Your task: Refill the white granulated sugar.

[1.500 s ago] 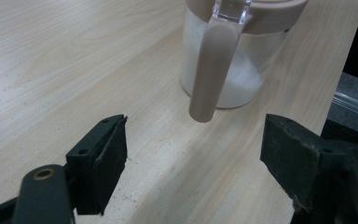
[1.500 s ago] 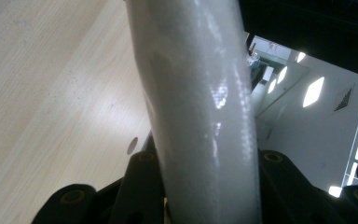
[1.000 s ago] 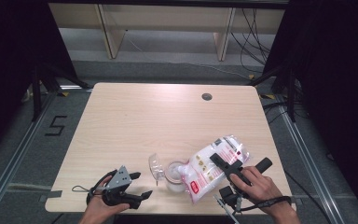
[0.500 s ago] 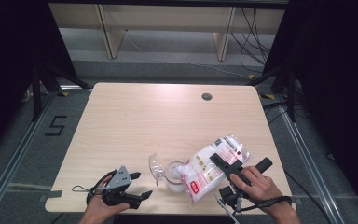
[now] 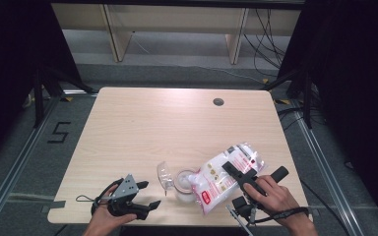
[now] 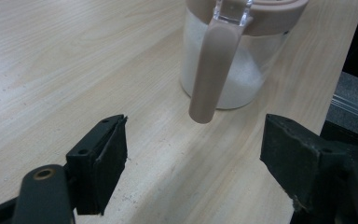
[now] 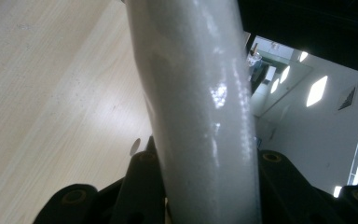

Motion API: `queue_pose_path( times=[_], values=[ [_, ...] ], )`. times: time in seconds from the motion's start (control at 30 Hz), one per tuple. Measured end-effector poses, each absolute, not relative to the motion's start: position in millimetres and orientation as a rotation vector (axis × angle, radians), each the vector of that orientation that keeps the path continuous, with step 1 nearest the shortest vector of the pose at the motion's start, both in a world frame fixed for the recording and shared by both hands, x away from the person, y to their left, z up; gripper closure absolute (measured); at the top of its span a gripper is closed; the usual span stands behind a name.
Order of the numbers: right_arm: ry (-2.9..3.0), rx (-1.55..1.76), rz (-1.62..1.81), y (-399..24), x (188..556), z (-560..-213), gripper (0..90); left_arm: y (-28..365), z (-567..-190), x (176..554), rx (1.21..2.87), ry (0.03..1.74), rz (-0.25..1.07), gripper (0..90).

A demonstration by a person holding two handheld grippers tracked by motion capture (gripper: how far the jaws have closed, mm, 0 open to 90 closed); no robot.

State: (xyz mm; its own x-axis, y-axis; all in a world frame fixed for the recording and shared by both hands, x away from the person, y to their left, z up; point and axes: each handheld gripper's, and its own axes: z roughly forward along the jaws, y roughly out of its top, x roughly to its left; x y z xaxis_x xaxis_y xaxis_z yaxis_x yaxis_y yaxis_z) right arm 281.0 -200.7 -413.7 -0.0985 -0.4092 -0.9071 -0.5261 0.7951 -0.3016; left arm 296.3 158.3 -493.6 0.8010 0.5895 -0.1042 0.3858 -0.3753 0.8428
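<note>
Jar [image 5: 183,184] with white powder stands near the bench [image 5: 177,128] front edge, lid flipped open. Right gripper [image 5: 237,172] clamps the bag [image 5: 224,174], tilted over the jar. Left gripper [image 5: 145,194], jaws wide and empty, rests left of the jar.

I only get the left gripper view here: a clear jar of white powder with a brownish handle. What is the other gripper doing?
Observer: The right gripper is clamped on a white bag, tilted over the jar.
Operator: Is the jar's lid on?
Observer: No, the clear lid is flipped open to the jar's left in the high view.
Operator: Is the left gripper touching the jar?
Observer: No. The left gripper rests on the table, jaws open, short of the jar.
</note>
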Motion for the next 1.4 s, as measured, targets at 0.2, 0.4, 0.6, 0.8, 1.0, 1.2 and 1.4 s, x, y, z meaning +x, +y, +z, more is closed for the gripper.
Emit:
queue_pose_path(
  times=[0.2,0.4,0.6,0.8,1.0,1.2,1.4],
  values=[
    [1.709,-0.747,0.133,-199.8,281.7,-414.1,73.4,159.2,-492.5,296.5,2.015,0.742,0.27,22.3],
    [1.719,-0.735,0.126,-200.6,281.3,-414.1,73.4,159.2,-492.7,296.8,2.003,0.747,0.263,22.3],
    [1.72,-0.737,0.121,-200.6,281.8,-414.5,73.4,158.8,-493.4,297.1,1.993,0.741,0.266,22.3],
    [1.72,-0.738,0.111,-201.1,281.4,-412.9,73.5,159.0,-492.6,296.3,2.017,0.739,0.268,22.3],
    [1.72,-0.74,0.116,-201.0,282.4,-413.7,73.5,159.8,-492.8,297.0,2.015,0.736,0.269,22.3],
    [1.735,-0.74,0.113,-200.5,281.8,-414.4,73.6,158.4,-493.6,296.4,2.012,0.737,0.268,22.3],
    [1.726,-0.744,0.119,-200.5,283.0,-415.1,73.6,158.8,-493.6,296.5,2.018,0.742,0.267,22.3]
  ],
)
